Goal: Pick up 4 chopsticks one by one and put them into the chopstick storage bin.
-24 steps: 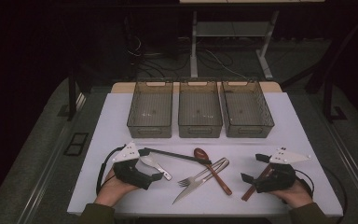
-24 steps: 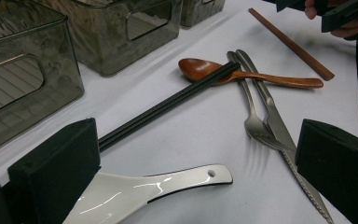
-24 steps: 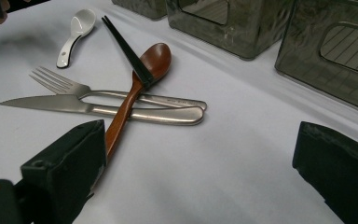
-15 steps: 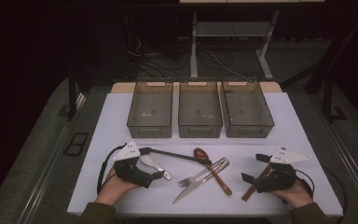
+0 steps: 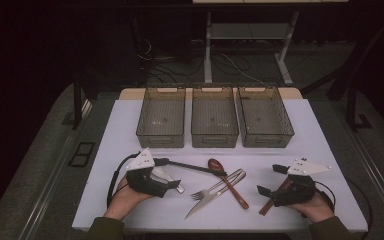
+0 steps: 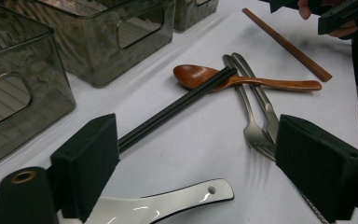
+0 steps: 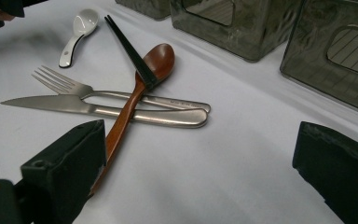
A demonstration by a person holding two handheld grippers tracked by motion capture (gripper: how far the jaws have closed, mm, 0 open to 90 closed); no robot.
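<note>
My left gripper [image 5: 169, 173] [image 6: 205, 163] rests at the table's front left, jaws open. A white ceramic spoon [image 5: 170, 179] [image 6: 168, 205] lies on the table just below the gap, untouched by the pads. Black chopsticks [image 5: 195, 167] [image 6: 177, 107] run from the left jaw across a wooden spoon [image 5: 214, 164] [image 6: 200, 74]. A steel fork [image 5: 215, 187] [image 6: 256, 135] and knife [image 5: 202, 204] [image 7: 74, 105] cross under that spoon's handle [image 7: 126, 116]. My right gripper [image 5: 271, 180] [image 7: 200, 163] sits open at the front right, empty, with brown chopsticks [image 5: 274, 198] [image 6: 289, 46] beneath it.
Three empty smoky plastic bins [image 5: 161, 118] [image 5: 214, 117] [image 5: 264, 117] stand side by side at the back of the white table [image 5: 325, 150]. Bin walls [image 7: 242, 28] rise close ahead of the right gripper. The floor drops away dark on all sides.
</note>
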